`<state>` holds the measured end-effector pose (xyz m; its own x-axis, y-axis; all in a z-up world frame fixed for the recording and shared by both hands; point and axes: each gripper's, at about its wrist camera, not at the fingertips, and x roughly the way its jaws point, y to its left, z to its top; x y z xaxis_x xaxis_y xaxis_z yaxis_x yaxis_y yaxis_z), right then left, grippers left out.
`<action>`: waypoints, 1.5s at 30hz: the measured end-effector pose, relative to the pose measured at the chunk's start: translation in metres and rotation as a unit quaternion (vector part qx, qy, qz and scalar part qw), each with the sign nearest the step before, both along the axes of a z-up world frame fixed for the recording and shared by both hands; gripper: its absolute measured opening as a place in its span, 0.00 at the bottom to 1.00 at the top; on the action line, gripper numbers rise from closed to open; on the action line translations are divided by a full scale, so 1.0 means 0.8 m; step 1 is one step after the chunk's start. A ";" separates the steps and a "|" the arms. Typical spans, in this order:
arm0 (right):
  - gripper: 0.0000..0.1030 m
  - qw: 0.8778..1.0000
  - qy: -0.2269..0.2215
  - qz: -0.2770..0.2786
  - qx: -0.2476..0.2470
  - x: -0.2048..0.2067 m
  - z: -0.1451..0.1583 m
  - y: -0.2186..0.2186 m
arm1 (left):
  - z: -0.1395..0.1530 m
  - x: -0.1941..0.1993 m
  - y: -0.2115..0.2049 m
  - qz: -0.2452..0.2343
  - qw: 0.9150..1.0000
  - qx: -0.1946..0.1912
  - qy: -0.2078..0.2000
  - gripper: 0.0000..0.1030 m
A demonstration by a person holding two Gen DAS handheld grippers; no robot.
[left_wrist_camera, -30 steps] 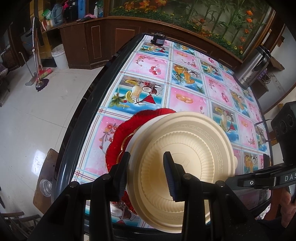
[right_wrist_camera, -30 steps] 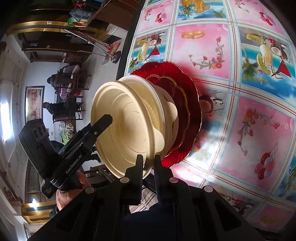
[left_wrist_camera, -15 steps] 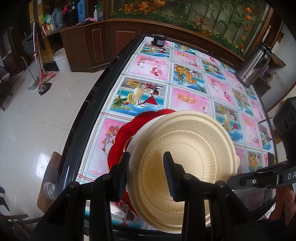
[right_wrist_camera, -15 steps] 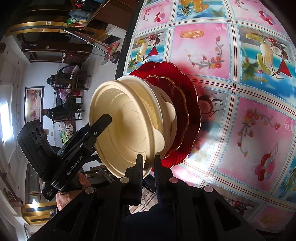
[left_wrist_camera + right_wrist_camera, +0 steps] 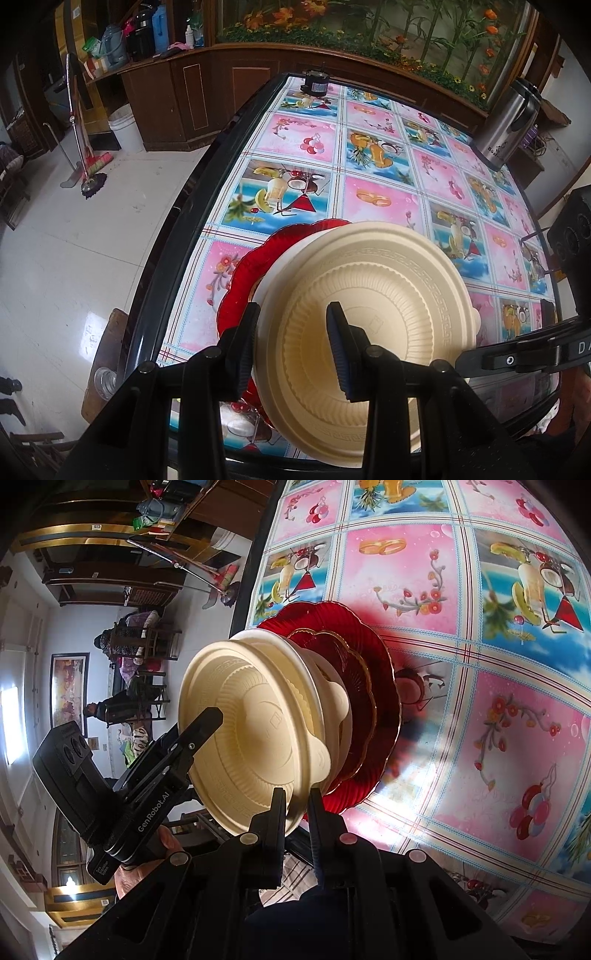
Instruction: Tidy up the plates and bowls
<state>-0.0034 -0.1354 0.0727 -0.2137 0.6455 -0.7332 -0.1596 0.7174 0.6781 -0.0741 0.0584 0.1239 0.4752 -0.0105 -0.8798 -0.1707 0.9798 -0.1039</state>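
Observation:
A cream plastic bowl (image 5: 373, 310) sits on top of a stack: another cream bowl under it, then red scalloped plates (image 5: 258, 258) on the table. My left gripper (image 5: 293, 350) straddles the top bowl's near rim, one finger outside and one inside, jaws apart. In the right wrist view the same cream bowl (image 5: 255, 746) and red plates (image 5: 373, 686) show side-on. My right gripper (image 5: 297, 805) is pinched on the bowl's rim. The left gripper (image 5: 207, 720) also shows there at the opposite rim.
The table carries a pink and blue picture cloth (image 5: 373, 177) with a dark rim (image 5: 173, 236). A steel thermos (image 5: 506, 125) stands at the far right and a small black device (image 5: 314, 83) at the far edge. A wooden stool (image 5: 107, 354) stands left of the table.
Both views have drawn slightly back from the table and the stack looks a little lower in frame. The grips on the bowl look the same.

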 end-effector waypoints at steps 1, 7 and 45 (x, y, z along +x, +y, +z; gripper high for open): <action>0.14 1.000 0.000 0.000 0.000 0.000 0.000 -0.001 | 0.000 0.000 0.000 0.000 1.000 0.001 0.000 0.35; 0.14 1.000 -0.002 -0.001 0.003 0.000 0.000 -0.002 | 0.001 0.000 -0.001 0.000 1.000 0.000 0.000 0.36; 0.15 1.000 -0.018 -0.007 0.014 0.001 0.013 -0.022 | 0.020 -0.001 -0.020 0.004 0.999 0.041 -0.023 0.51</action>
<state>-0.0029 -0.1531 0.0830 -0.1794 0.6685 -0.7218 -0.1744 0.7005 0.6921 -0.0747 0.0424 0.1397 0.5144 0.0633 -0.8552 -0.1745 0.9841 -0.0321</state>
